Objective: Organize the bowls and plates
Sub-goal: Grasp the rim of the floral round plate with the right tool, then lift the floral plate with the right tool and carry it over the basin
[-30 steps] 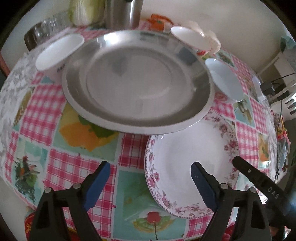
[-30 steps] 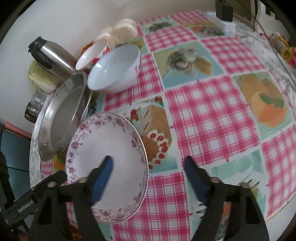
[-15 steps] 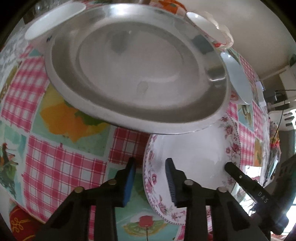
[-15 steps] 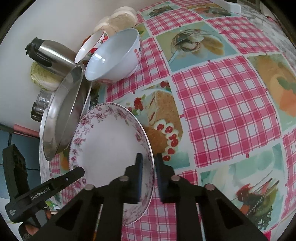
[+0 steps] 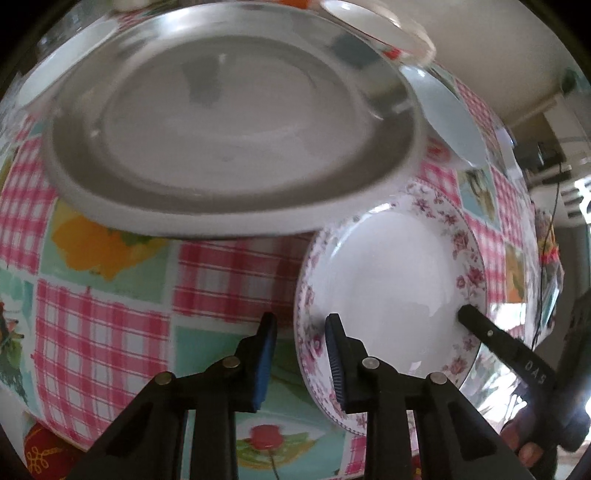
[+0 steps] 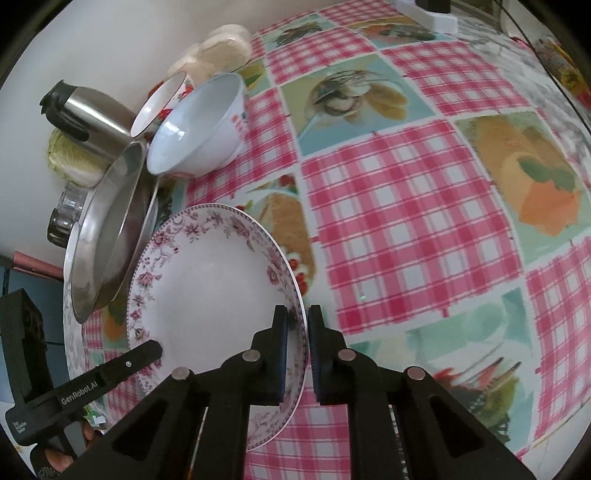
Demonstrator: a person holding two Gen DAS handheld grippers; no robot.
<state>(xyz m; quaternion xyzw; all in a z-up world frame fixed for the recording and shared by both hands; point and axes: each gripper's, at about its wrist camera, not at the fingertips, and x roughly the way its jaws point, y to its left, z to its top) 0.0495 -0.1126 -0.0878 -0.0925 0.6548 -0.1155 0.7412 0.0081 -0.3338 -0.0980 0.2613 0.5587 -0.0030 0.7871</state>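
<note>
A white plate with a pink flower rim (image 5: 391,280) (image 6: 207,291) is tilted up off the checked tablecloth. My left gripper (image 5: 301,365) straddles its near-left rim with a gap still showing between the pads. My right gripper (image 6: 297,343) is shut on its opposite rim. A large steel plate (image 5: 221,122) (image 6: 110,229) lies just beyond, its edge over the flowered plate. A white bowl (image 6: 199,129) (image 5: 448,118) stands past it. A smaller red-rimmed bowl (image 6: 159,103) stands behind.
A steel flask (image 6: 88,114), a glass jar (image 6: 66,210), a cabbage (image 6: 70,158) and buns (image 6: 218,48) line the wall. A white bowl edge (image 5: 55,70) shows at the far left. A power strip (image 6: 432,14) lies at the far table edge.
Both grippers closed in from wide open onto opposite rims of the flowered plate. The plate has tipped up off the cloth.
</note>
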